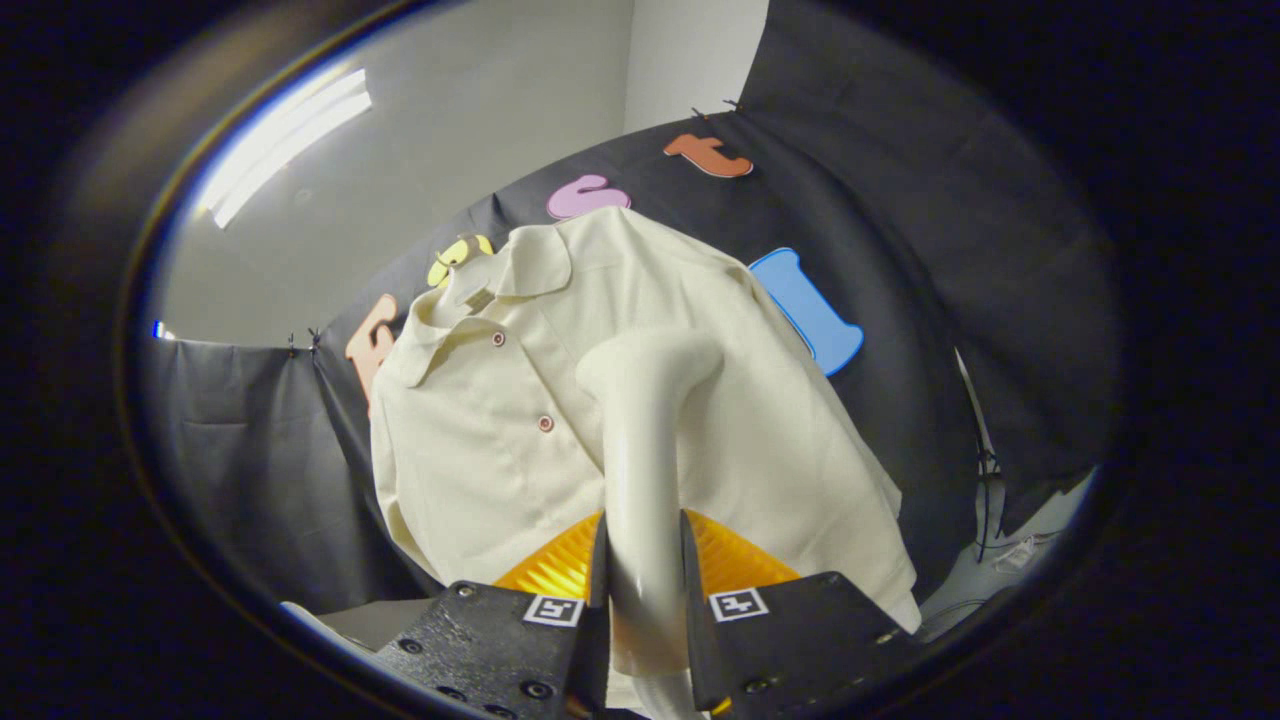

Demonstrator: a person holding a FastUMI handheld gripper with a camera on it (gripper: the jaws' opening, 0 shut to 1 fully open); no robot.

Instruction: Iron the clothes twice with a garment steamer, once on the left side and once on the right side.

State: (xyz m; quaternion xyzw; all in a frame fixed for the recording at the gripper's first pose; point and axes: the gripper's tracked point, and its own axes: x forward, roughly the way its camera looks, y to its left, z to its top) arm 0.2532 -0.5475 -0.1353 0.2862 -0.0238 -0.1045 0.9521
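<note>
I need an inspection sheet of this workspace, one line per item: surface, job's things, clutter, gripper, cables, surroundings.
Surface: pale floor or table strip beyond the shirt, partly seen.
Job's things: cream shirt hangs buttoned on the booth wall; garment steamer held upright, its head at the shirt's front.
Clutter: nothing seen.
Gripper: gripper shut on the garment steamer handle.
Cables: dark cables hang beside the shirt.
Surroundings: black cloth wall; ceiling light.

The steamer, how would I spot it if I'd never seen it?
Find the cream shirt hanging on the black booth wall. In front of it rises the garment steamer, clamped between the gripper fingers. It is smooth and glossy with a bent head, unlike the cloth.
</note>
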